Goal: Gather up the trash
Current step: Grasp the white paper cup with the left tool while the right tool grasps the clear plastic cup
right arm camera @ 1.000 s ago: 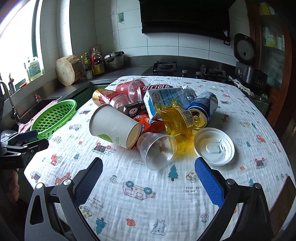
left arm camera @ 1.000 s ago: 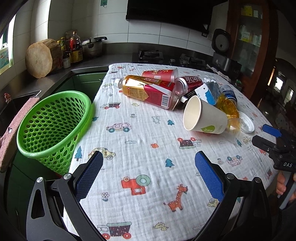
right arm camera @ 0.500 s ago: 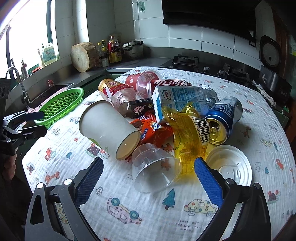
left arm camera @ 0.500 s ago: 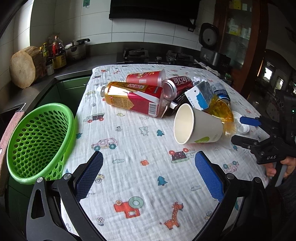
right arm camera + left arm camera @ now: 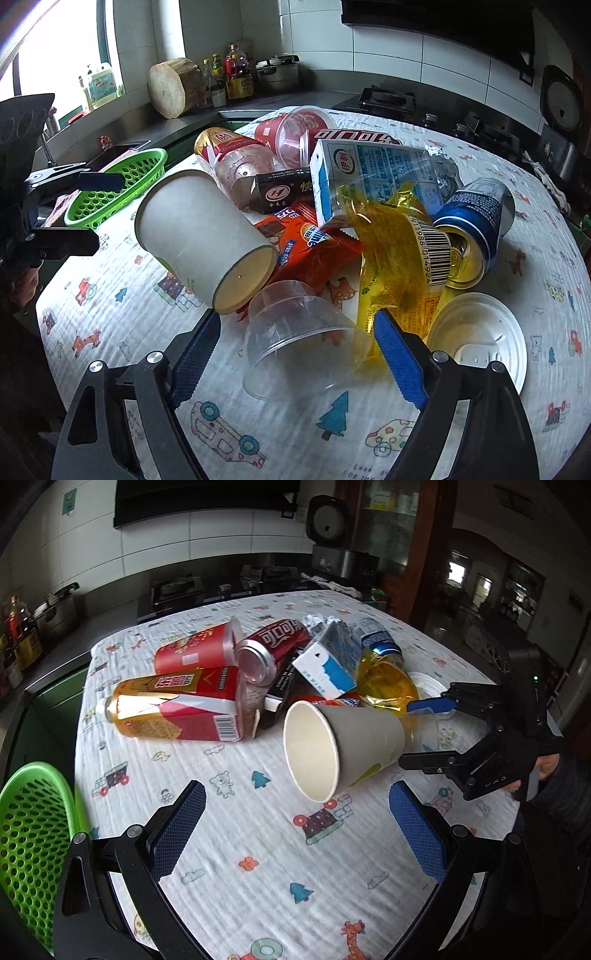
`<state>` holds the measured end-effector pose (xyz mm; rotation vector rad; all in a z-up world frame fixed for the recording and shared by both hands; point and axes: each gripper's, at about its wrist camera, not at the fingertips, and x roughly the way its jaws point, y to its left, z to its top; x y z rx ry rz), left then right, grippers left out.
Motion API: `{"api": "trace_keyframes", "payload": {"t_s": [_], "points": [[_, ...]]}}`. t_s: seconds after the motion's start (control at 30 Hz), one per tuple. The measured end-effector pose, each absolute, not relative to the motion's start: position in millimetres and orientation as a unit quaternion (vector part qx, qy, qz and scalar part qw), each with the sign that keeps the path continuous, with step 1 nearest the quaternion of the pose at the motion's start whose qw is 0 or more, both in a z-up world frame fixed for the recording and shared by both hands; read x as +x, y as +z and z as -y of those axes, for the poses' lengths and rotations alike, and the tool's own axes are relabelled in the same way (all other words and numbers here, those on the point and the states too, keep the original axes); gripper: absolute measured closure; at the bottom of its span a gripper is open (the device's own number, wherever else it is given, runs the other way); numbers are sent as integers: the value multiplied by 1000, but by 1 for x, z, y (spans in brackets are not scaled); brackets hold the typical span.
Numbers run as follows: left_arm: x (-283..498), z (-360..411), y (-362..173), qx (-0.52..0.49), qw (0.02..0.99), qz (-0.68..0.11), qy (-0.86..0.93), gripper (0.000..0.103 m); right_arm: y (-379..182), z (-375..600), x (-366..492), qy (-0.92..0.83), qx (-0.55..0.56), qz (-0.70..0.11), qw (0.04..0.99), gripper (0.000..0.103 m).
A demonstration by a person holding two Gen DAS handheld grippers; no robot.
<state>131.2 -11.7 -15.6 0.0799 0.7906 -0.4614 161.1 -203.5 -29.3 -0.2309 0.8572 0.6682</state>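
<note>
A heap of trash lies on the patterned tablecloth (image 5: 258, 849): a tipped paper cup (image 5: 343, 746) (image 5: 199, 236), a clear plastic cup (image 5: 303, 332), a yellow wrapper (image 5: 399, 266), a white lid (image 5: 480, 339), a blue can (image 5: 476, 221), a milk carton (image 5: 369, 173), a red cola can (image 5: 273, 646) and a tea bottle (image 5: 177, 709). My right gripper (image 5: 295, 354) (image 5: 417, 733) straddles the clear cup; its jaws are closing, and the pads do not visibly press on it. My left gripper (image 5: 297, 830) (image 5: 96, 210) stands open just short of the paper cup's mouth, with nothing between its fingers.
A green perforated basket (image 5: 33, 830) (image 5: 122, 184) hangs off the table's left edge beside a sink. The counter behind holds a wooden block (image 5: 170, 88), bottles, a pot and a stove. A rice cooker (image 5: 328, 528) stands at the back right.
Both grippers have moved in toward the heap. The right gripper's jaws have narrowed around the clear cup. The left wrist view has swung right, leaving the basket at its left edge.
</note>
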Motion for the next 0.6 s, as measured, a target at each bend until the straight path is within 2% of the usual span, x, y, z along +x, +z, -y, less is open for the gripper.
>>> {"api": "trace_keyframes", "payload": {"t_s": [0.3, 0.33, 0.6], "points": [[152, 35, -28, 61, 883, -385, -263, 5, -33, 199, 158, 325, -119, -410, 844, 32], [153, 36, -29, 59, 881, -386, -266, 5, -33, 199, 156, 327, -121, -412, 842, 36], [158, 37, -32, 64, 876, -380, -290, 5, -31, 200, 139, 343, -129, -414, 833, 39]]}}
